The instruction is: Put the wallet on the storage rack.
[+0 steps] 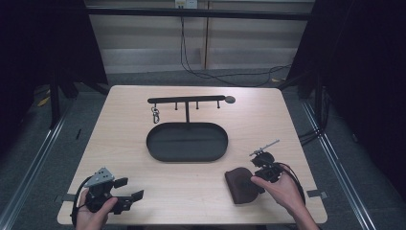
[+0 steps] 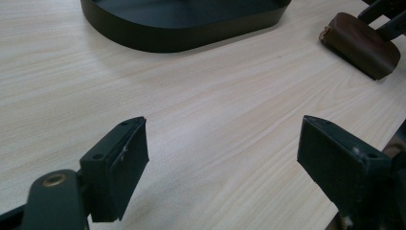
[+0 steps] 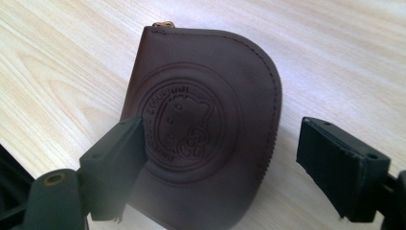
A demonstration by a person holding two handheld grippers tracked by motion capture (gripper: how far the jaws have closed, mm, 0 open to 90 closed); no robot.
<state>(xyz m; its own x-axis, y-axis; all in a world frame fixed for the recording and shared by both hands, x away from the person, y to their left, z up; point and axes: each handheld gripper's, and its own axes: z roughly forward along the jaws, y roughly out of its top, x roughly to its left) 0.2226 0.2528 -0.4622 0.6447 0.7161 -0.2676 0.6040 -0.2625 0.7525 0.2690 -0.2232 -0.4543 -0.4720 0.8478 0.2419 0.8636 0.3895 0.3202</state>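
Flat brown leather pouch with embossed round seal (image 3: 201,129), lower right of the high view. Right gripper (image 3: 220,163) hangs wide open astride it, gripping nothing; left gripper (image 2: 222,163) idles wide open, empty. Pouch probably light, supple; pinch its stitched edge.

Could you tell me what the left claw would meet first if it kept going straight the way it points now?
Probably the black oval tray: the left claw, open, faces bare table, then the tray's wall. The brown pouch lies off to the side.
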